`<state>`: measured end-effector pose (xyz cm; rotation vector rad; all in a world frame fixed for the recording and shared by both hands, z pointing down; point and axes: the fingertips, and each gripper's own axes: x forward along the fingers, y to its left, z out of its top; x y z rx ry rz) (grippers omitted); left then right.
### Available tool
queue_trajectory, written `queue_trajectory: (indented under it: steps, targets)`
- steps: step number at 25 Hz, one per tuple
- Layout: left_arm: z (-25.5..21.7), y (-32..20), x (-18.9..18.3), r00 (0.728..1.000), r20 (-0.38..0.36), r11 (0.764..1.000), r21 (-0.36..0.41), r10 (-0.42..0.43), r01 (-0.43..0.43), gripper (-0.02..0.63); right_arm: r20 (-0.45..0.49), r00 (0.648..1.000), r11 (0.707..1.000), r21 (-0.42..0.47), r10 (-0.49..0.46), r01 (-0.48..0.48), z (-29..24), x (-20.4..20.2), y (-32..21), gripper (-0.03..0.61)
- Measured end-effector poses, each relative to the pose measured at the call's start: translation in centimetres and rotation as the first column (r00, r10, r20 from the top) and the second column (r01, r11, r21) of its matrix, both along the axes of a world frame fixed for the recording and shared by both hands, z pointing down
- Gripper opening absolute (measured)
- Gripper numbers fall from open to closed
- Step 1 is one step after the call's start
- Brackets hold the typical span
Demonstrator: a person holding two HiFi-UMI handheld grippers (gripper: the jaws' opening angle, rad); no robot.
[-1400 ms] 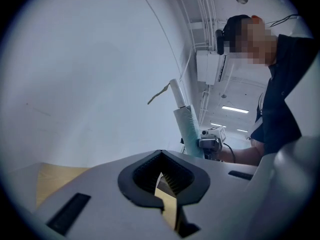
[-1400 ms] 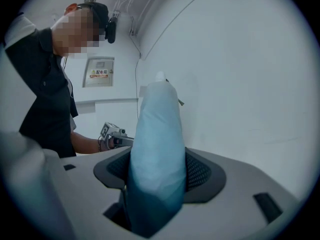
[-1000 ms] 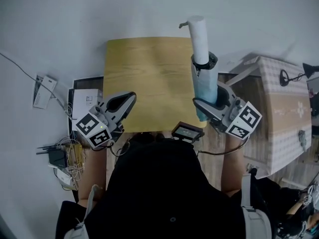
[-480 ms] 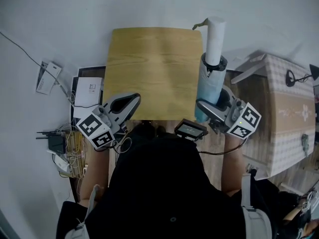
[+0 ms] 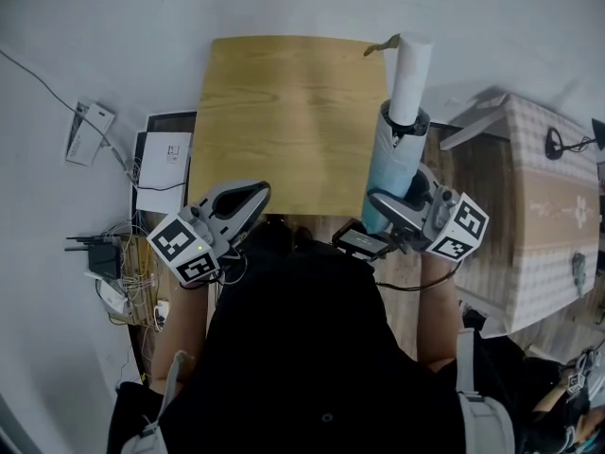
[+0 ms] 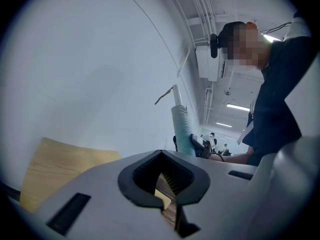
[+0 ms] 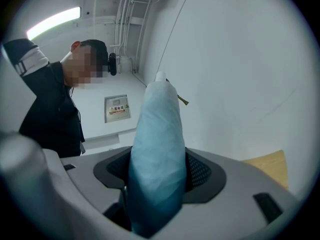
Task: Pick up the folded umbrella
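My right gripper (image 5: 398, 202) is clamped round the pale blue sleeve of the folded umbrella (image 5: 398, 149), holding it upright right of centre by the wooden table's (image 5: 284, 121) right edge, while my left gripper (image 5: 242, 197), lower left, has its jaws together on nothing.

The desk (image 5: 284, 121) lies at 12 o'clock from the person. The umbrella (image 5: 395, 154) stands upright along the desk's 3 o'clock edge, its lower part in the fingers of the right gripper (image 5: 399, 200) by the 5 o'clock corner. The left gripper (image 5: 253, 197) sits over the 7 o'clock corner. A cabinet (image 5: 544, 206) stands further out at 3 o'clock. Papers (image 5: 163, 173) and cables (image 5: 123, 291) lie on the floor at 9 and 8 o'clock.
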<state>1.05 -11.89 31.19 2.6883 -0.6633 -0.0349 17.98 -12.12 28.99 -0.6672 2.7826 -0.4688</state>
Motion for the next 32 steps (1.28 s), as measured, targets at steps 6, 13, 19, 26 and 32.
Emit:
queue_trajectory:
  steps: [6,13,19,26,32]
  targets:
    - [0.6,-0.2,0.2,1.000,0.014,1.000,-0.019,0.003,-0.002,0.011,0.041,0.999,1.000,-0.006,0.001,-0.001,0.2,0.2,-0.6,0.302]
    - [0.6,-0.3,0.8,1.000,0.025,1.000,-0.019,0.017,-0.017,0.011,0.039,0.999,1.000,0.008,-0.005,0.004,0.2,0.2,-0.9,0.302]
    - [0.3,-0.2,1.3,0.999,0.034,0.999,-0.015,0.032,-0.032,0.011,0.050,0.999,1.000,0.003,0.001,-0.001,0.5,0.4,-1.0,0.302]
    - [0.3,-0.4,1.9,0.998,0.040,0.999,-0.013,0.048,-0.048,0.011,0.045,0.999,1.000,-0.026,0.015,-0.013,1.3,0.7,-1.0,0.302]
    - [0.5,-0.1,1.9,0.998,0.047,0.999,-0.021,0.047,-0.046,0.011,0.042,0.999,1.000,-0.031,0.003,-0.002,1.4,0.6,-1.1,0.302]
